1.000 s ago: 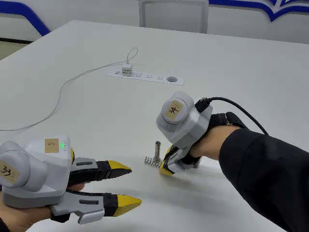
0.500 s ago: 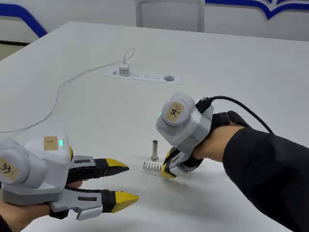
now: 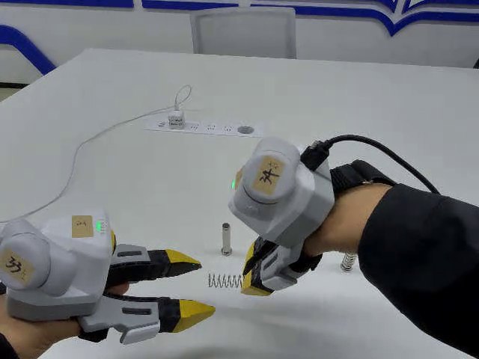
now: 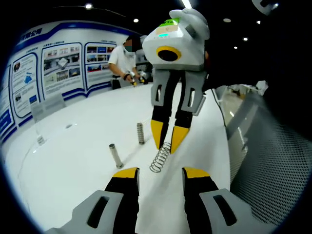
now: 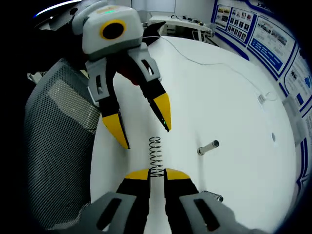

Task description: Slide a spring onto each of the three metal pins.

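Now right gripper point(image 5: 156, 173) pinches spring point(image 5: 155, 150) end, has dragged it off the pin point(image 3: 226, 238) base; left gripper point(image 3: 203, 286) gapes idle. Threading next.

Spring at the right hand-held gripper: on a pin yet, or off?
Off. The spring lies sideways on the table, one end between the right hand-held gripper's jaws, beside the bare upright pin.

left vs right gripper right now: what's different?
Jaws: the left gripper stands open with nothing between its tips; the right gripper is shut on one end of the spring. Pose: the left gripper points roughly level over the table; the right gripper tilts down beside the bare pin. Shared: pale grey bodies, black jaws, yellow tips.
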`<state>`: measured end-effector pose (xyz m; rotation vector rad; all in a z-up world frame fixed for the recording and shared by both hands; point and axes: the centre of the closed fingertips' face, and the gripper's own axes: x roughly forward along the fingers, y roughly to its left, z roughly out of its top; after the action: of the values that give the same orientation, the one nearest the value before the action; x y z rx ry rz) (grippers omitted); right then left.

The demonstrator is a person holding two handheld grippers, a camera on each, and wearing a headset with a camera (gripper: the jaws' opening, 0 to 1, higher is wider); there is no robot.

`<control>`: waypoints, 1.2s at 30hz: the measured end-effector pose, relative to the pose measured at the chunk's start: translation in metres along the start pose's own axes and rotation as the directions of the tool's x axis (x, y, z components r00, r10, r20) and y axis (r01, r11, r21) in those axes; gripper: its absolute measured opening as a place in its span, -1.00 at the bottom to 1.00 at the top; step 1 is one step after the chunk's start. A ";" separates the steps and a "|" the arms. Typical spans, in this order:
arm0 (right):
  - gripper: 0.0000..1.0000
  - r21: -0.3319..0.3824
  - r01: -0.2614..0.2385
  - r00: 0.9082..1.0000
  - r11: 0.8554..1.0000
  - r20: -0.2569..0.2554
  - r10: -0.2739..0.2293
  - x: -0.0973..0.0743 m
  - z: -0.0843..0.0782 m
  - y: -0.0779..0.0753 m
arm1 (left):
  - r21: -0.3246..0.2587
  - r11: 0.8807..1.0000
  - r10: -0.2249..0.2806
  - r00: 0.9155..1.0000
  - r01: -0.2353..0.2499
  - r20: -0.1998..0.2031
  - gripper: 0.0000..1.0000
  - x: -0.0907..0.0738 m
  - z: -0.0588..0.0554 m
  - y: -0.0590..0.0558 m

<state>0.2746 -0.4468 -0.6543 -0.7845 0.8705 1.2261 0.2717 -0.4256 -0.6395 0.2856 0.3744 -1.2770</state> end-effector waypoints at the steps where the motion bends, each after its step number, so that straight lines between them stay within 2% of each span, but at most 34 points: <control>1: -0.77 -0.006 0.000 1.000 1.000 -0.001 0.000 -0.001 0.001 0.001 | 0.005 1.000 -0.003 1.000 0.003 -0.001 -0.29 0.000 0.000 -0.001; 7: -0.77 -0.029 -0.010 1.000 1.000 -0.007 0.010 -0.003 0.008 0.007 | 0.036 0.999 -0.021 1.000 0.021 0.008 -0.50 0.000 0.004 -0.005; 10: -0.77 -0.036 -0.013 1.000 0.999 -0.010 0.013 -0.003 0.010 0.009 | 0.046 0.999 -0.026 1.000 0.025 0.016 -0.64 0.000 0.004 -0.004; 13: -0.77 -0.046 -0.016 1.000 0.999 -0.013 0.015 -0.005 0.011 0.012 | 0.049 0.998 -0.028 0.999 0.028 0.019 -0.71 0.001 0.004 -0.004; 19: -0.77 -0.056 -0.010 1.000 0.998 -0.005 0.010 -0.015 0.018 0.012 | 0.055 0.998 -0.029 0.999 0.027 0.021 -0.74 0.001 0.002 -0.003; 29: -0.77 -0.078 0.015 0.997 0.997 0.080 -0.008 -0.029 0.046 0.015 | 0.053 0.998 -0.033 0.999 0.031 0.032 -0.76 0.001 0.002 -0.004; 36: -0.77 -0.105 0.025 0.993 0.994 0.115 -0.013 -0.029 0.059 0.017 | 0.058 0.998 -0.034 0.999 0.032 0.036 -0.77 0.001 0.003 -0.004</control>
<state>0.2622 -0.4055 -0.6021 -0.7977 0.7082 1.2954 0.2683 -0.4293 -0.6372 0.3048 0.3123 -1.3251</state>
